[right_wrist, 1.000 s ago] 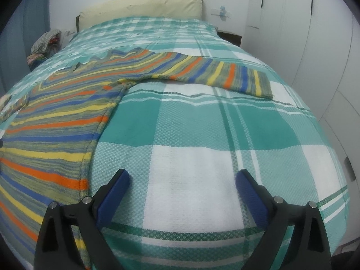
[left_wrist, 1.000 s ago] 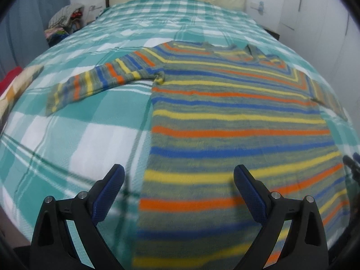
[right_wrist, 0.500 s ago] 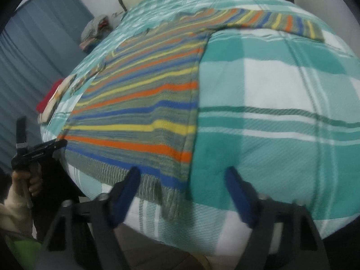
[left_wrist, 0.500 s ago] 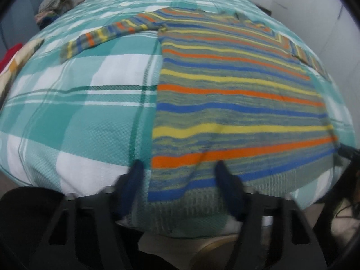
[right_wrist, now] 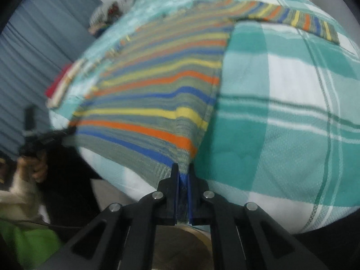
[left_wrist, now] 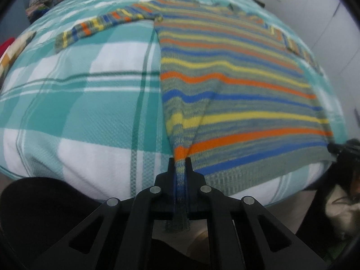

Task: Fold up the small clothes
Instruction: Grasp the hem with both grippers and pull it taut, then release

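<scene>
i see a striped sweater (left_wrist: 236, 72) in grey, orange, yellow and blue, spread flat with both sleeves out to the sides. its two bottom hem corners are pinched up, puckering the knit.

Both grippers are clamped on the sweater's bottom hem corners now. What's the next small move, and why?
Probably lift both corners together and carry the hem toward the collar. The left gripper and right gripper have just closed on the striped sweater's hem corners, and it lies flat, sleeves spread, on the checked bedspread.

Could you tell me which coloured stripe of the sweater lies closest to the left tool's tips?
The orange stripe, right above the left tool; blue and yellow stripes lie farther up.
</scene>
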`<state>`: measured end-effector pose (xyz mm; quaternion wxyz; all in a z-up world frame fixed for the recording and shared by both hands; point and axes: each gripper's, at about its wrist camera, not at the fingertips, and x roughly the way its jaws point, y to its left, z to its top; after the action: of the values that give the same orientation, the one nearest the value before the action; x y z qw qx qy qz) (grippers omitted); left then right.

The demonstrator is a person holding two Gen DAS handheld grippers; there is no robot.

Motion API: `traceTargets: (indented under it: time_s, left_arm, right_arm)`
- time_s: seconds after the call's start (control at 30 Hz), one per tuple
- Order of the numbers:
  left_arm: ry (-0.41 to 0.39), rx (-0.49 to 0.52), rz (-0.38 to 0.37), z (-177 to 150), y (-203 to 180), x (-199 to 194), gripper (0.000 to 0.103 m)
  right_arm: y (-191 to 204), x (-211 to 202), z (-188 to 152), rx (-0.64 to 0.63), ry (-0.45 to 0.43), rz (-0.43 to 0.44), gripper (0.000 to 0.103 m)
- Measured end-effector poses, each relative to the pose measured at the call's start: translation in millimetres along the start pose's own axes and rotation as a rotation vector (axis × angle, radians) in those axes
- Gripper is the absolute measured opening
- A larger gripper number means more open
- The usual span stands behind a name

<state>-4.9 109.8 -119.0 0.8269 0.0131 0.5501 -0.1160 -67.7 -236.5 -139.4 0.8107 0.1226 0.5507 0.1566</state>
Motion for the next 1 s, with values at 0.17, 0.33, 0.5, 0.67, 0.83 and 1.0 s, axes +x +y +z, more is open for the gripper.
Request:
traceTargets:
  time_s: [0.17,0.33,0.5,0.67,0.83,1.0]
  left_arm:
    - [0.017,-0.009,0.009,2,1,5,0.006]
    - [-0.006,-0.038,0.008,-2,14,-14,0.037]
    - [-0.164,-0.065,0.046,1,31,-66,0.05]
    - [-0.266,-0.023,-0.072,33,6,-70,0.048]
    - [-0.086,-0.007,-0.07,50,-18,17,0.004]
    - [-0.03,-0.055,-0.024,25,0,11,0.003]
  right_arm:
    - [-9,18,-4,0.039,0.029,-0.018,0.005]
    - [2,9,-5,-0.039,0.038,-0.097,0.018]
    - [-4,-33,-4,-0.087,-0.04,-0.198,0.033]
    - [19,-54,27,-0.169,-0.155,-0.154,0.033]
    - [51,-7,52,-0.246,-0.144,-0.029,0.033]
    - [22,28,19,-0.151,-0.016,-0.063,0.027]
